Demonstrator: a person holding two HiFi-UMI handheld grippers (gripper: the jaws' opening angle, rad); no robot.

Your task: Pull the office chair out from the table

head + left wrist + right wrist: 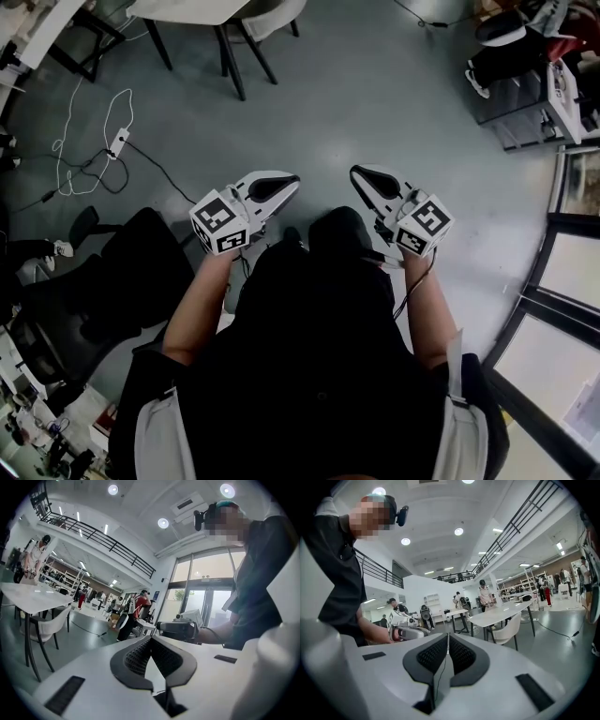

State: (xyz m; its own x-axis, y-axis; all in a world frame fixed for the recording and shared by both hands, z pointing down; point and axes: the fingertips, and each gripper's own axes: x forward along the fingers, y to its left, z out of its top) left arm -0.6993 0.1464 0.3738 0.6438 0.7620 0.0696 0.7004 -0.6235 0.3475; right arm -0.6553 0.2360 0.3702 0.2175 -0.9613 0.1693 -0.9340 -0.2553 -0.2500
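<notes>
Black office chair at the floor's left edge, near a cluttered table in the lower-left corner. Left gripper jaws together, empty. Right gripper likewise. Open grey floor ahead.

**Bright, even hall light; strong fisheye on both gripper views**

From your head camera the hall is softly and evenly lit. The grey floor has a dull sheen and only faint shadows, while your dark clothing sinks to near black with no detail. The window panes at the right edge bleach pale.

Both gripper views sit in a round frame with black corners, and straight lines bow hard toward the rim. In the left gripper view the round ceiling lamps flare and the glass doors wash out with daylight. Close to each lens, the white shells of your left hand-held gripper and right hand-held gripper look soft.
</notes>
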